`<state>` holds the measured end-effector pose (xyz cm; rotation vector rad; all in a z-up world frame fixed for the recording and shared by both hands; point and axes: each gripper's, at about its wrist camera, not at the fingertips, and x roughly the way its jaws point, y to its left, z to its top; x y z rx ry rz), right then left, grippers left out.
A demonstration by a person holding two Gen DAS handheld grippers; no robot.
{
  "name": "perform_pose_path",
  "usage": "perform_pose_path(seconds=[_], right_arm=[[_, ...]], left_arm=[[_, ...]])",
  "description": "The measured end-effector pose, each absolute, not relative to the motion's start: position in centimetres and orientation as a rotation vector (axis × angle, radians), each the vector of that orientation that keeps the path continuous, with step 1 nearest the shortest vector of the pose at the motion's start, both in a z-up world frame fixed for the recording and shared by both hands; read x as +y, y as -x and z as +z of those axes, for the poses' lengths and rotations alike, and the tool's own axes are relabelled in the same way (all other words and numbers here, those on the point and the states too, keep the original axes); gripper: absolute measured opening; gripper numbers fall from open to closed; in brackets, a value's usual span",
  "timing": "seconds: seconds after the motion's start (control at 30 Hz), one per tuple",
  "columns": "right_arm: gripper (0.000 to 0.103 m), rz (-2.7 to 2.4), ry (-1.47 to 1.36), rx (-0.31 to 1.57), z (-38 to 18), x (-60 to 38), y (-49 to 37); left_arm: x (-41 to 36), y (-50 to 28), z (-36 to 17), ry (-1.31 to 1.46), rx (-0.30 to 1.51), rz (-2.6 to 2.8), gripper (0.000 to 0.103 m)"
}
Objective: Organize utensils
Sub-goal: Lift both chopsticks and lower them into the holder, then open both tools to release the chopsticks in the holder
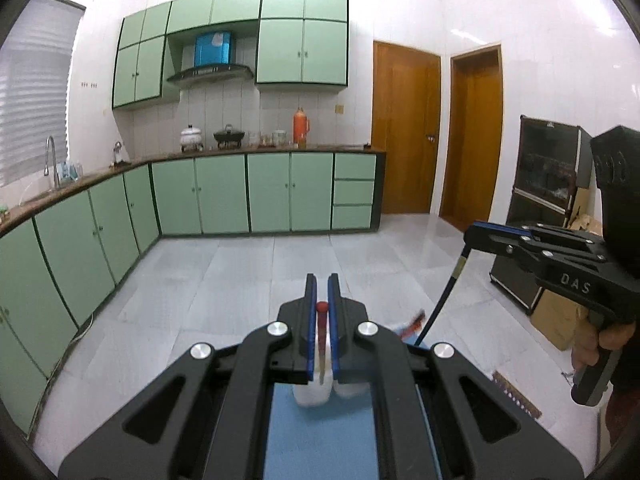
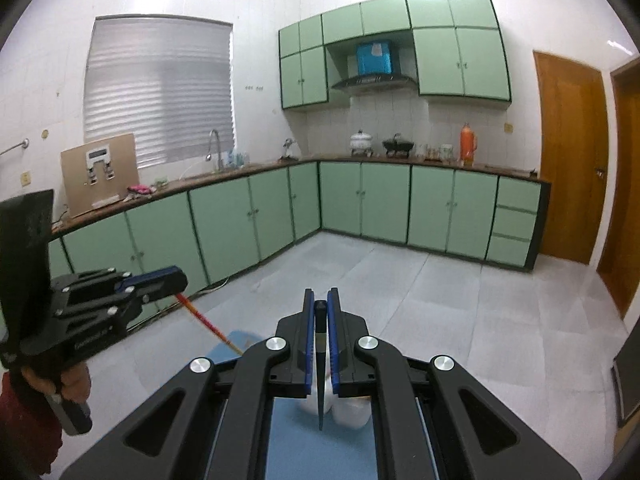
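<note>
Left wrist view: our own linkage blocks most of what sits below, so we only get a sliver of blue mat (image 1: 320, 432) and two blurred white cups (image 1: 316, 394), rims cut off. Right wrist view has the same problem: cups (image 2: 352, 412) mostly behind the fingers, shape unclear.

Left gripper (image 1: 322, 312): fingers nearly together, clamped on a red chopstick (image 1: 321, 328). Red cap sits between the pads, shaft hangs down toward the cups. From the right wrist we see the same gripper (image 2: 176, 280) side-on, with the chopstick (image 2: 208, 324) slanting down to the mat (image 2: 236, 340); its tip is hidden behind our frame.

Right gripper (image 2: 321, 312): fingers close, pinching a black chopstick (image 2: 320, 360) that hangs point-down over the cups. From the left wrist the gripper (image 1: 476, 236) shows with that chopstick (image 1: 444, 296) dropping from it; lower end is cut off by our linkage. Both sticks are airborne above the cups.
</note>
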<state>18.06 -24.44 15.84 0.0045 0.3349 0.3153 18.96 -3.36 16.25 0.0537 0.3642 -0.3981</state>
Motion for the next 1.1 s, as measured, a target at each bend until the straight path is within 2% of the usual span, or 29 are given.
perform_pose_path(seconds=[0.27,0.6,0.73,0.8,0.87,0.93,1.03,1.1], right_arm=[[0.006,0.259,0.008,0.319,16.8,-25.3,-23.6],[0.006,0.262,-0.043,0.436,9.4,-26.6,-28.9],[0.01,0.259,-0.051,0.469,7.6,-27.0,-29.2],[0.012,0.258,-0.05,0.47,7.3,-27.2,-28.9],[0.019,0.255,-0.056,0.465,7.4,-27.3,-28.6],[0.03,0.253,-0.066,0.447,7.8,-27.7,-27.7],[0.036,0.249,-0.074,0.428,8.3,-28.1,-26.2],[0.045,0.245,-0.076,0.416,8.4,-28.4,-25.0]], left_arm=[[-6.1,-25.2,14.9,-0.068,0.375,-0.374,0.004],[-7.9,-31.1,8.9,-0.073,0.493,-0.368,0.005],[-7.8,-31.8,7.3,-0.065,0.525,-0.367,0.007],[-7.6,-31.6,7.0,-0.068,0.53,-0.364,0.013],[-7.2,-31.2,7.1,-0.064,0.521,-0.359,0.023],[-7.0,-30.4,7.5,-0.064,0.503,-0.355,0.035],[-6.4,-29.0,8.5,-0.059,0.47,-0.355,0.043],[-5.8,-28.0,8.9,-0.046,0.455,-0.348,0.051]])
